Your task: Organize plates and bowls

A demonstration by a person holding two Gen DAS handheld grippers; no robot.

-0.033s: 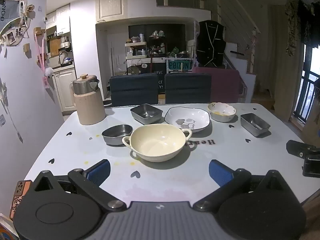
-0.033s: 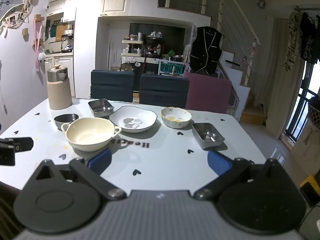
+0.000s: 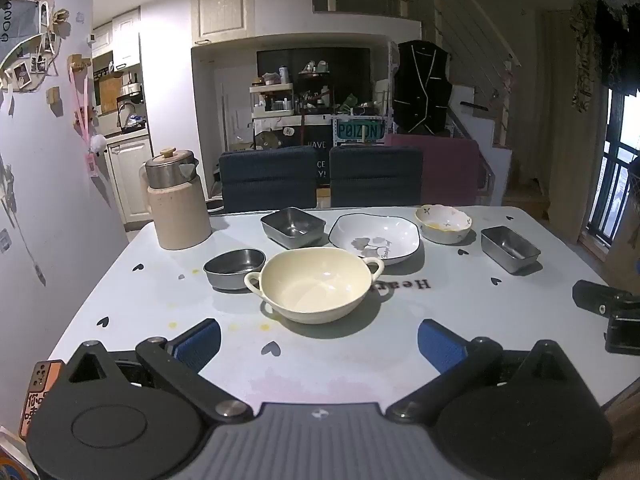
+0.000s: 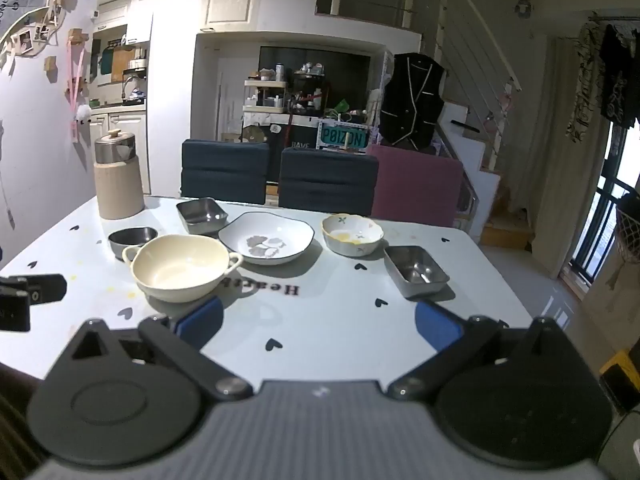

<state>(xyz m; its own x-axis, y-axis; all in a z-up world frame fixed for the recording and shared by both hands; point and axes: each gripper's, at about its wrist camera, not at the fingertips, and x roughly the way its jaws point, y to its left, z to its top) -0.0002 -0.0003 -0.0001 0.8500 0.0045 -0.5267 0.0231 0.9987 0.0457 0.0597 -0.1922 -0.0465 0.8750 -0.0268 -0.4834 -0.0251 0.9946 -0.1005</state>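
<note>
On the white table (image 3: 460,320) a cream two-handled bowl (image 3: 314,286) stands closest, just beyond my left gripper (image 3: 319,342), which is open and empty. Behind it are a round steel bowl (image 3: 234,268), a square steel dish (image 3: 293,226), a dark-rimmed white plate (image 3: 376,236), a small floral bowl (image 3: 442,224) and a steel tray (image 3: 510,248). My right gripper (image 4: 318,324) is open too, empty, near the front edge. From it the steel tray (image 4: 416,270) lies ahead right and the cream bowl (image 4: 180,268) ahead left.
A beige jug with a steel lid (image 3: 176,204) stands at the table's back left corner. Two dark chairs (image 3: 268,178) and a pink one (image 3: 448,172) line the far side. A wall runs close along the left. An orange object (image 3: 38,392) lies at the near left.
</note>
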